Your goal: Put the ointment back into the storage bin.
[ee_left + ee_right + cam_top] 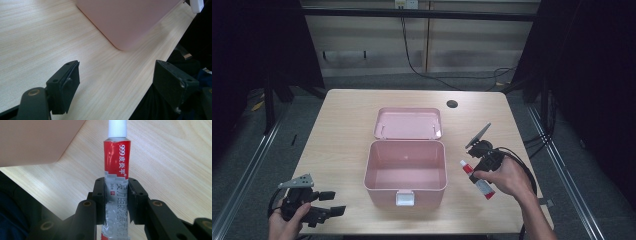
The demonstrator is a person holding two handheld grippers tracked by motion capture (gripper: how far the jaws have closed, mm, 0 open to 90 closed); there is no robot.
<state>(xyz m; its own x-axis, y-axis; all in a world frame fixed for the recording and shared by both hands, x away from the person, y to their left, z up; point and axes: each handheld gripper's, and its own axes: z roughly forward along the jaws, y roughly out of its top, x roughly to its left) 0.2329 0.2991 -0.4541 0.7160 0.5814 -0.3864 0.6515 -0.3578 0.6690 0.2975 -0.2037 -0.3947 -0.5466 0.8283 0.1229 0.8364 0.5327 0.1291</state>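
Ointment tube (116, 157), "999" label, red/silver

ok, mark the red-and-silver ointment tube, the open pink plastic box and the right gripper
red-and-silver ointment tube (117, 157): right gripper view, red label.
open pink plastic box (405, 189): high view, front wall.
right gripper (116, 195): right gripper view, between the jaws clamping the tube.

A dark round hole (452, 104) sits near the wooden table's (342, 130) far edge; black cables (422, 70) trail beyond.
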